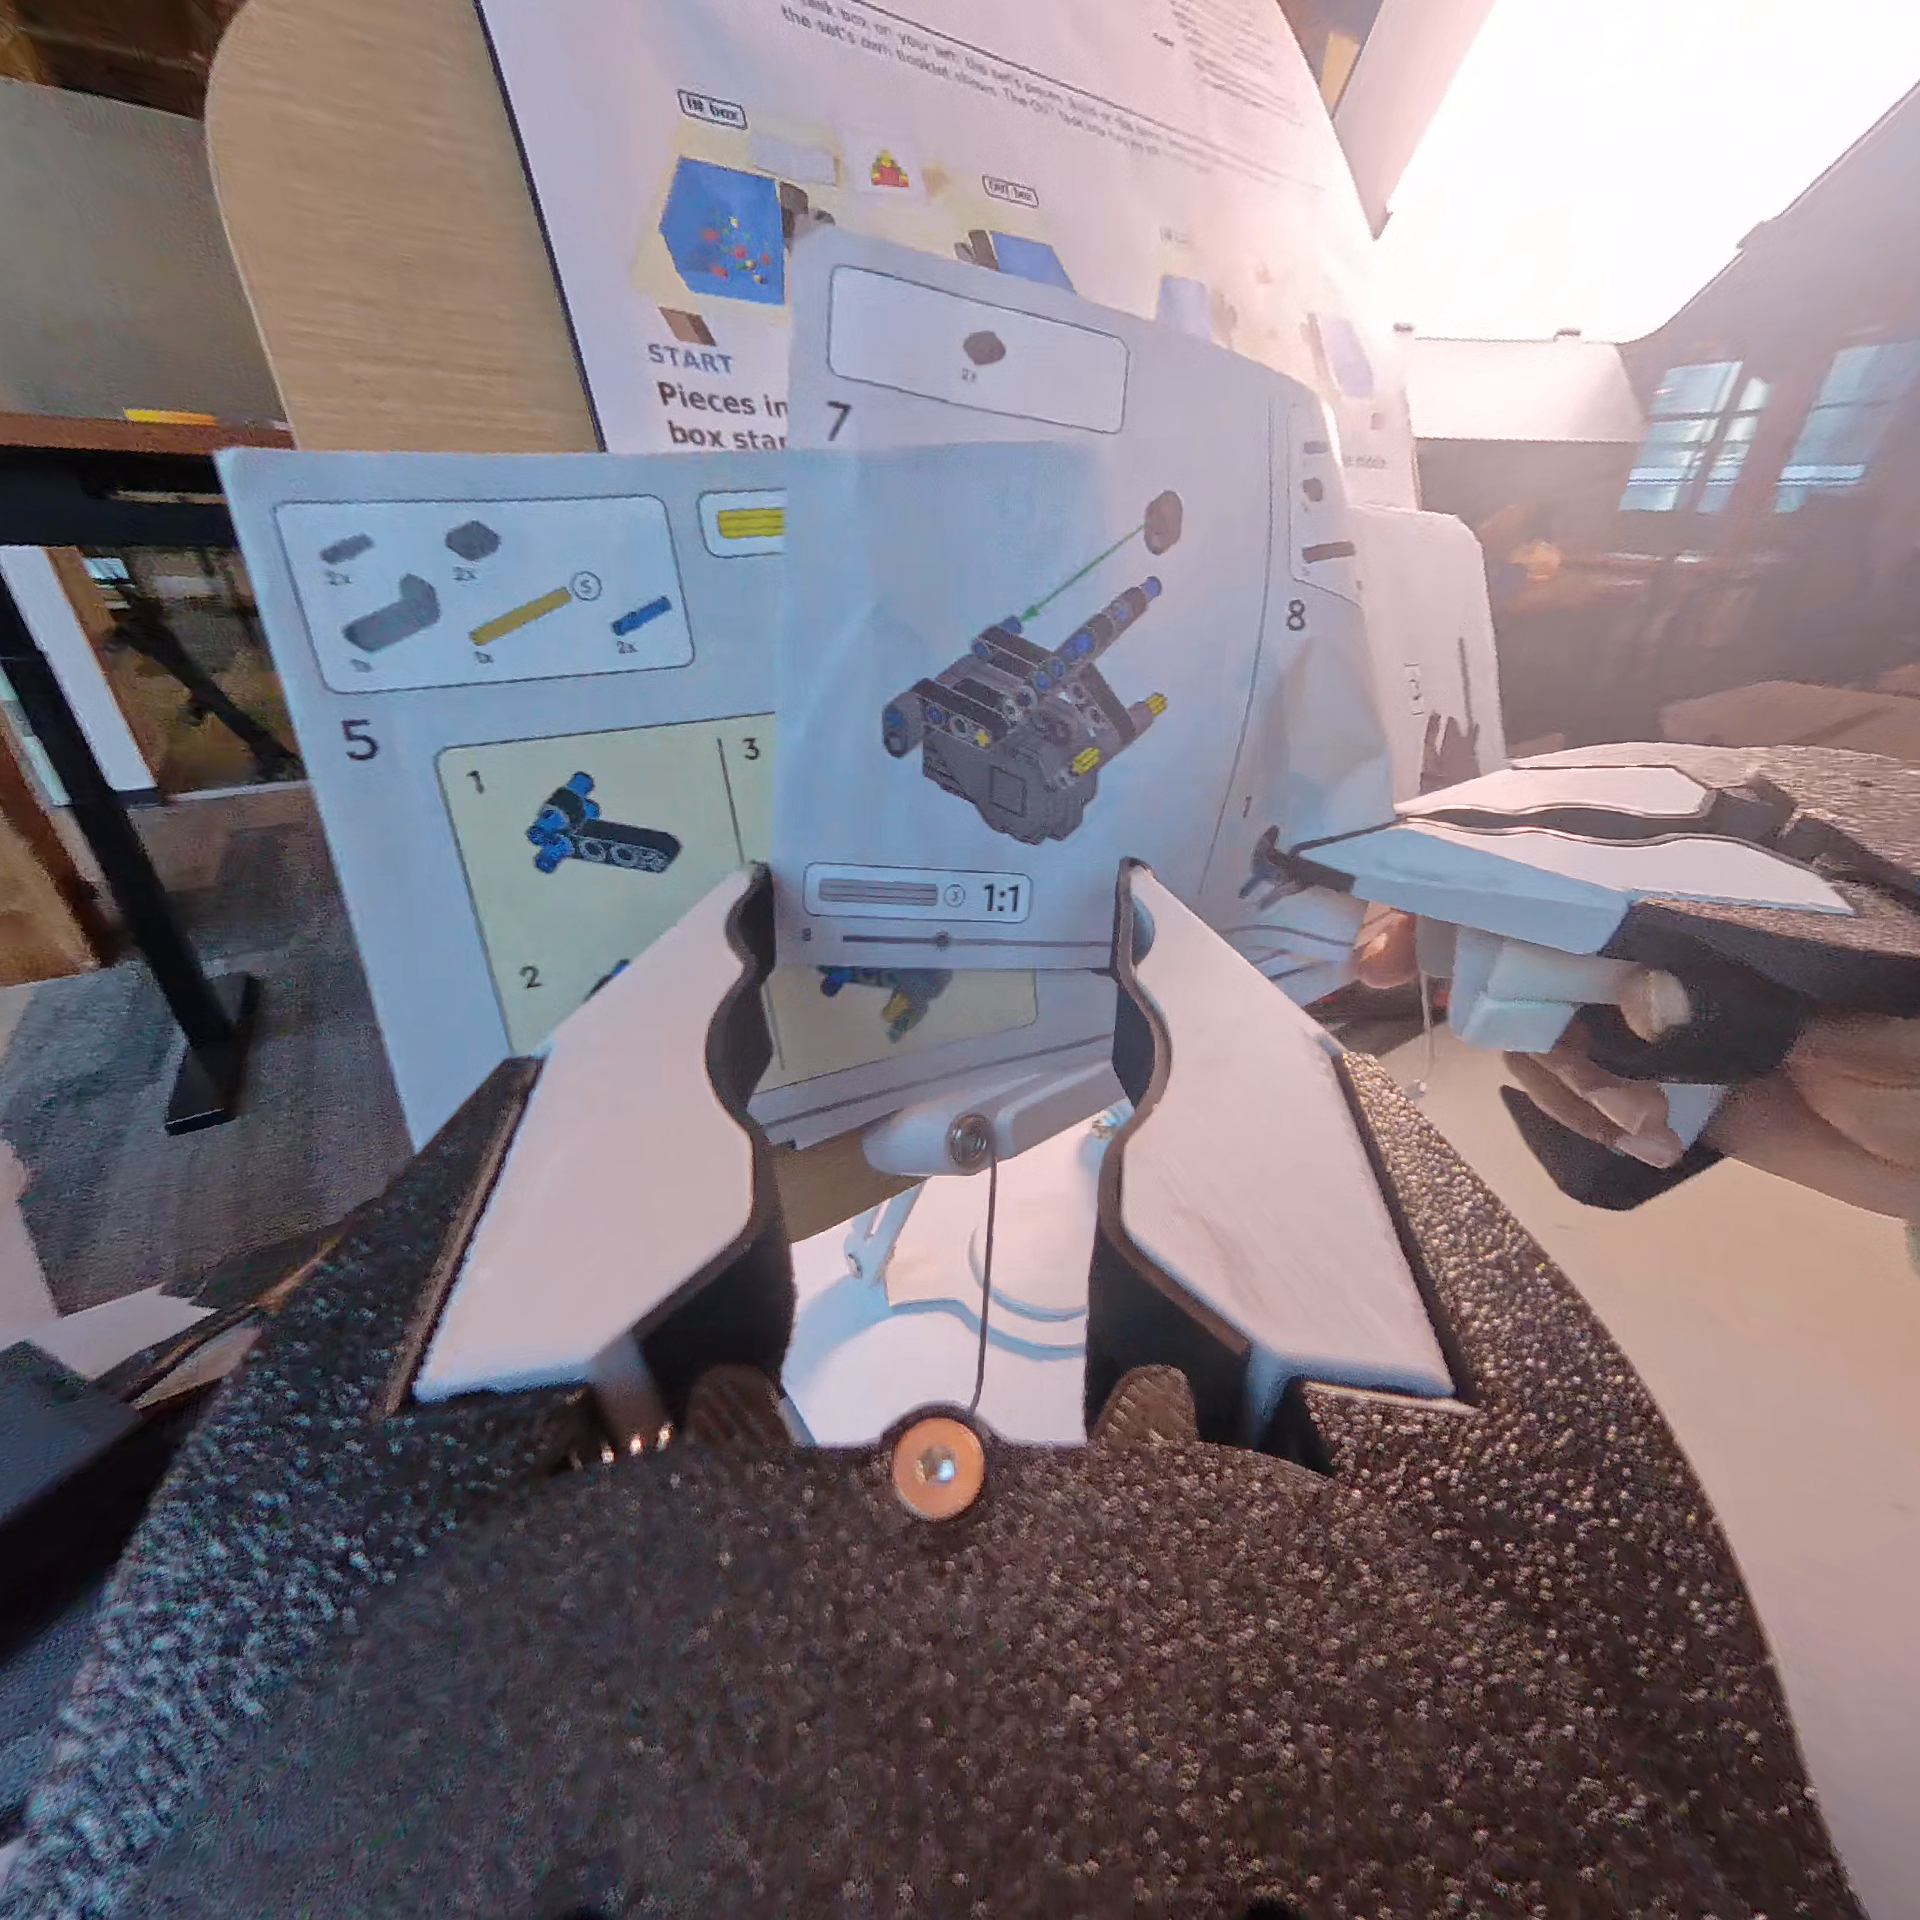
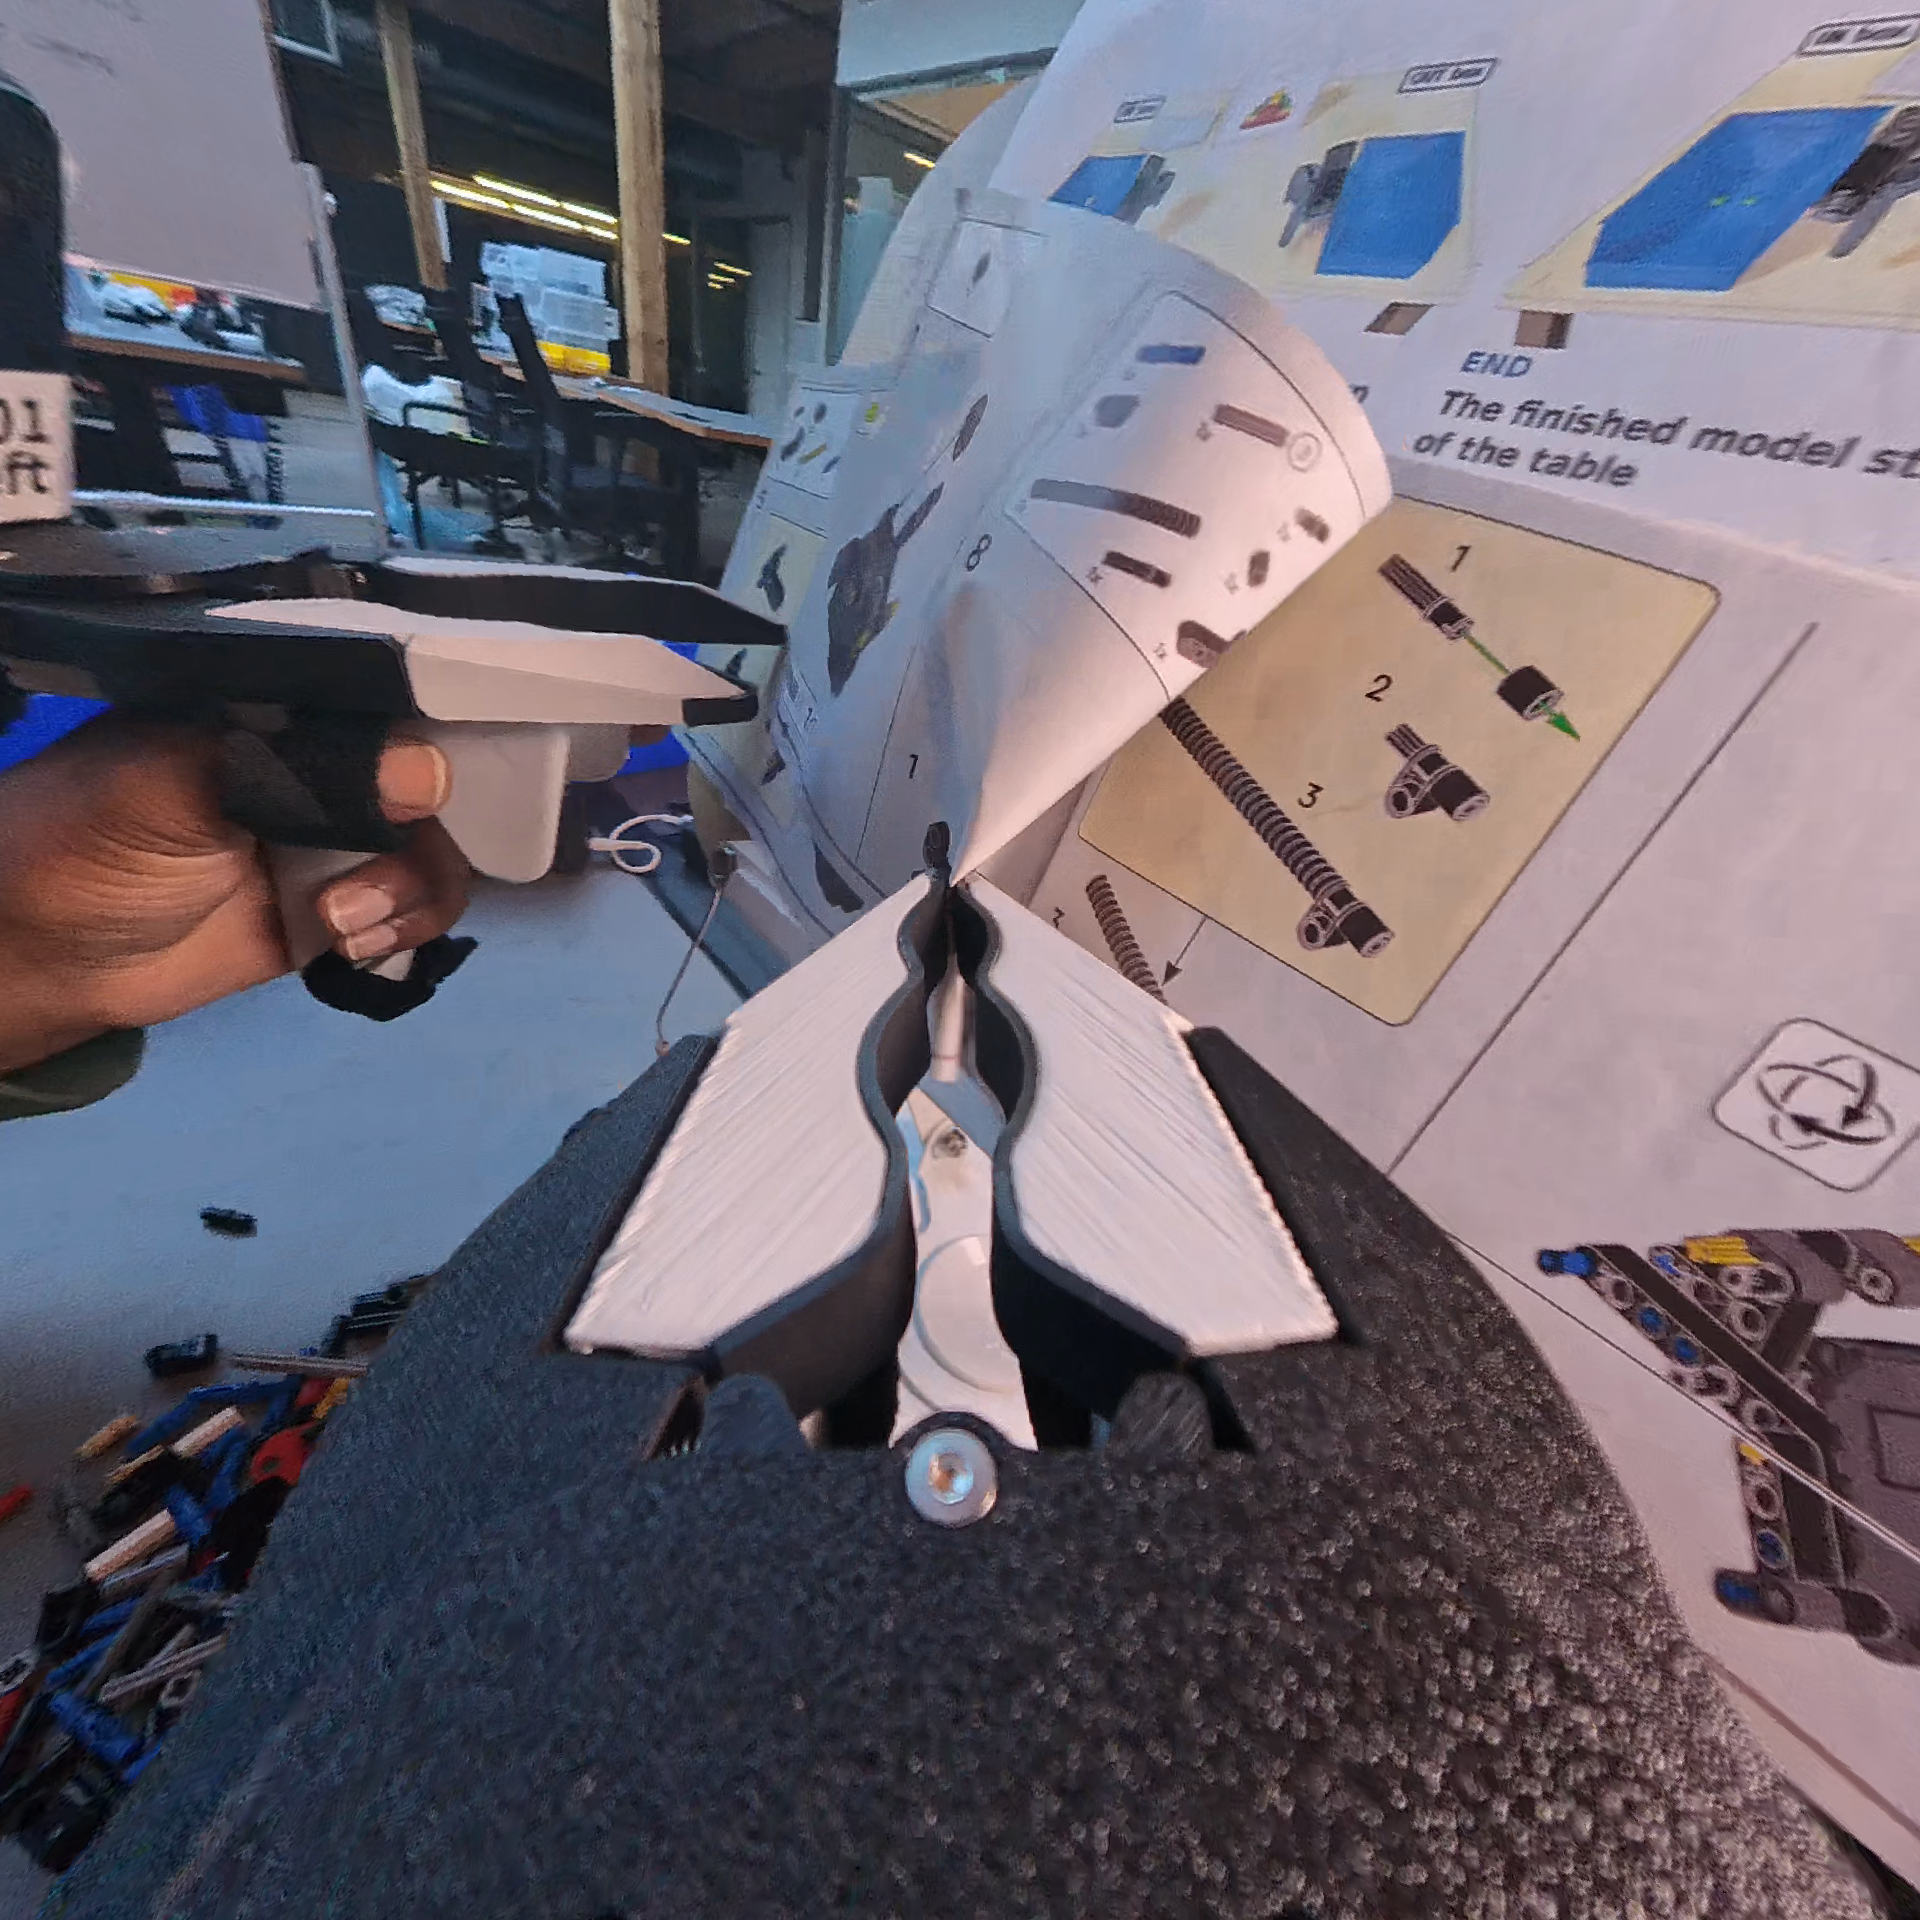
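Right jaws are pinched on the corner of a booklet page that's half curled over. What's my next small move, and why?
Probably carry the right gripper a little further leftward, toward the left gripper. Its jaws are shut on the corner of the page, which curls mid-turn above the booklet on its stand. The left gripper's jaws stand open at the standing page's lower edge, holding nothing.

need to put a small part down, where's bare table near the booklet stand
Bare white table lies between the left gripper above and the loose pile of pieces. More shows below the right gripper, right of the stand base. The pile itself is crowded.
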Demonstrator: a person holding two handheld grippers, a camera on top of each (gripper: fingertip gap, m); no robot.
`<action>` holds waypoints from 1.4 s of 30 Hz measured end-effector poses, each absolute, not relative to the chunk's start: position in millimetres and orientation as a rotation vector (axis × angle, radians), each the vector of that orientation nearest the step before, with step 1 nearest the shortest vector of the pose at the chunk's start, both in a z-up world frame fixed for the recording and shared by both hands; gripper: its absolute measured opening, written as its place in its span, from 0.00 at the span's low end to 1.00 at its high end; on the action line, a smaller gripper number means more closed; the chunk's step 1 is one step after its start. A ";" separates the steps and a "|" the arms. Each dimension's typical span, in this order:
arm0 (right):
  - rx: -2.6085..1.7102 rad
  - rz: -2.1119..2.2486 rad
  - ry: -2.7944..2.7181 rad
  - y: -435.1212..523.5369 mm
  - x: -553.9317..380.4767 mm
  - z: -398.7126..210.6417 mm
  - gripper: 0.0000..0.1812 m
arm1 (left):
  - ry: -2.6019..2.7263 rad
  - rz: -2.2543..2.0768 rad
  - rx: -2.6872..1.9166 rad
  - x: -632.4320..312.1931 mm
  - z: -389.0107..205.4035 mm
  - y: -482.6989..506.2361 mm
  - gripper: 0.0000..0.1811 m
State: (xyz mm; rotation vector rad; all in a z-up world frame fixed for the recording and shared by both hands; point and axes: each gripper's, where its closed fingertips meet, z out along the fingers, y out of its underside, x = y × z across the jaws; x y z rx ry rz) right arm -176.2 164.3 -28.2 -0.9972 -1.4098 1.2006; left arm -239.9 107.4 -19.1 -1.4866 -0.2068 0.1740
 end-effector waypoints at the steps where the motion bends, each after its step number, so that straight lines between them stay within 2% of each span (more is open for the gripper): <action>1: -0.995 1.229 -1.428 159.9 -177.5 -27.4 0.00 | -0.183 0.128 -1.484 -235.3 -18.2 107.5 0.33; 5: -1.002 1.201 -1.454 159.1 -181.3 -28.3 0.00 | -0.150 0.032 -1.466 -223.6 -13.5 106.5 0.15; 8: -1.039 1.152 -1.416 169.4 -176.1 -28.2 0.06 | -0.100 -0.041 -1.435 -206.6 -5.3 107.5 0.02; 10: -1.066 1.103 -1.368 177.4 -169.5 -27.6 0.15 | -0.079 -0.066 -1.422 -195.9 0.2 110.1 0.00; 12: -1.047 1.029 -1.307 182.3 -158.6 -24.6 0.30 | -0.059 -0.079 -1.424 -185.6 3.5 112.8 0.00; 15: -0.928 0.827 -1.283 176.9 -146.2 -26.3 0.42 | -0.041 -0.115 -1.417 -171.6 9.2 116.2 0.00; 20: -0.865 0.633 -1.199 172.9 -149.2 -16.2 0.51 | 0.082 -0.300 -1.382 -121.9 21.8 120.7 0.03; 23: -0.920 0.660 -1.104 187.9 -148.4 -2.5 0.44 | 0.210 -0.292 -1.397 -100.7 19.6 119.6 0.18; 27: -0.999 0.709 -1.023 216.9 -132.1 1.3 0.36 | 0.032 0.051 -1.494 -172.5 -2.6 118.0 0.17; 31: -1.081 0.719 -0.972 248.4 -113.3 -4.0 0.33 | -0.112 0.337 -1.650 -236.2 -39.2 112.2 0.19; 36: -1.175 0.610 -0.948 296.4 -97.2 -21.6 0.32 | -0.055 0.605 -1.646 -255.1 -45.9 107.5 0.16; 42: -1.243 0.515 -0.904 332.2 -78.5 -35.9 0.32 | -0.047 0.668 -1.632 -259.4 -46.0 104.5 0.17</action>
